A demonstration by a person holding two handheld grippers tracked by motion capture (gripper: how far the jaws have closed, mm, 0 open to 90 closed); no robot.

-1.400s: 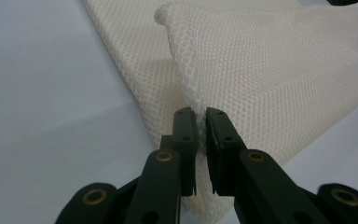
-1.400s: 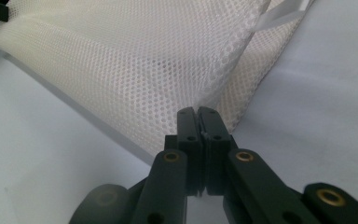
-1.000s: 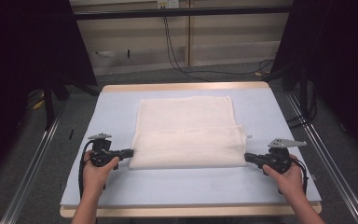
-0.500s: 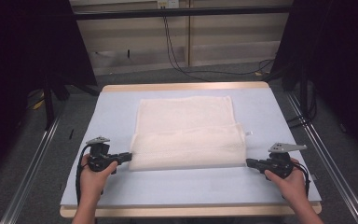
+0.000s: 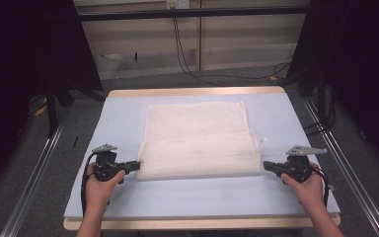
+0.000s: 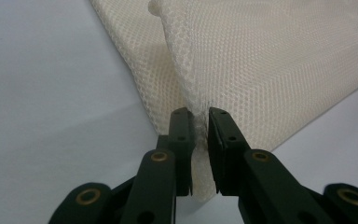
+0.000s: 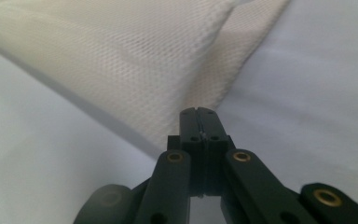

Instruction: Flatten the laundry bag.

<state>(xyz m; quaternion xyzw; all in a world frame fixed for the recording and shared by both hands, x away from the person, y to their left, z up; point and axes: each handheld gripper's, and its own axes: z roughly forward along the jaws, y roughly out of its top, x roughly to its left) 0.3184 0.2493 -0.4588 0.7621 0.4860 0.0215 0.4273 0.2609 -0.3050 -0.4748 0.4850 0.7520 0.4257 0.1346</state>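
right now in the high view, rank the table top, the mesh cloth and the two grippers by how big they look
1. table top, largest
2. mesh cloth, folded on it
3. left gripper and right gripper: these look alike in size, so no ranking between them

Cream mesh cloth (image 5: pixel 197 148) on a matt pale-blue table cover (image 5: pixel 123 118)

Looking at an open-weave, netted fabric, soft and dull, slightly see-through along the pinched edge. Showing black jaws on the left gripper (image 6: pixel 199 122) and right gripper (image 7: pixel 199 116), hard plastic by the look, semi-matt with a faint sheen, brass-coloured metal rivets. Resting on a smooth, non-glossy surface, with a bare light wood table edge (image 5: pixel 197 92) and grey metal floor rails (image 5: pixel 34 168).
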